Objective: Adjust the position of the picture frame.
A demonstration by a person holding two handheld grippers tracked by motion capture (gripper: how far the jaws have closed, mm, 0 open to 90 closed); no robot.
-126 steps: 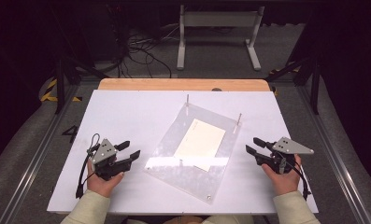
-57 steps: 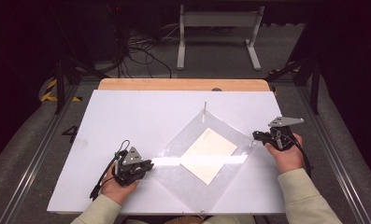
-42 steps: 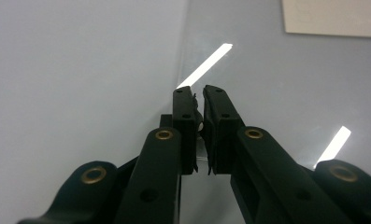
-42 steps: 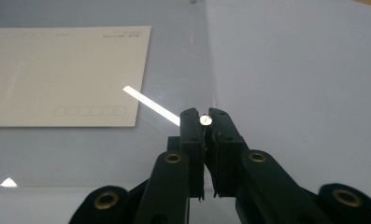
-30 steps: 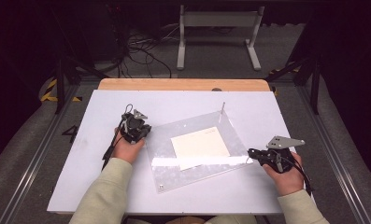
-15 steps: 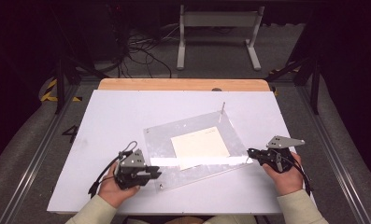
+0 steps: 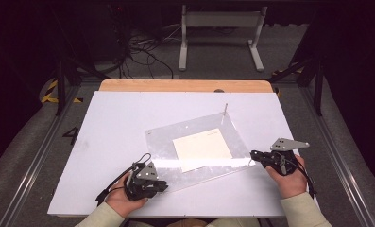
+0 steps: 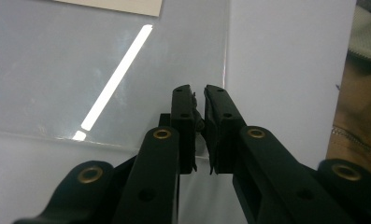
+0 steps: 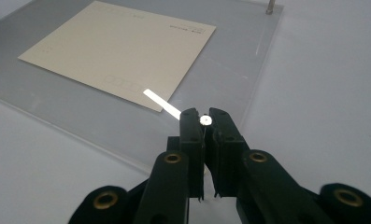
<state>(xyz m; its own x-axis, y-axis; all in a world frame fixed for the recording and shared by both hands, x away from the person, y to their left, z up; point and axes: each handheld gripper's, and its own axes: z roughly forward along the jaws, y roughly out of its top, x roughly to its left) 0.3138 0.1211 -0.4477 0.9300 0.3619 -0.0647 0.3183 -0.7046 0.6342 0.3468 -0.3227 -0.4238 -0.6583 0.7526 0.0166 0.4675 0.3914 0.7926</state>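
Lying on the white worktop [image 7: 105,132], the clear plastic sheet [image 7: 194,132] is carrying a cream card [image 7: 201,149]. The right claw [image 9: 204,120] is pinching a small metal peg [image 9: 204,120] at the sheet's corner; the left claw [image 8: 198,100] is sitting nearly closed at the sheet's near corner.

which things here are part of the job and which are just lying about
In the job:
clear acrylic plate
cream card on it
upright pin at its far corner
small pin in the right gripper
left gripper

Lying about:
cables
white stand
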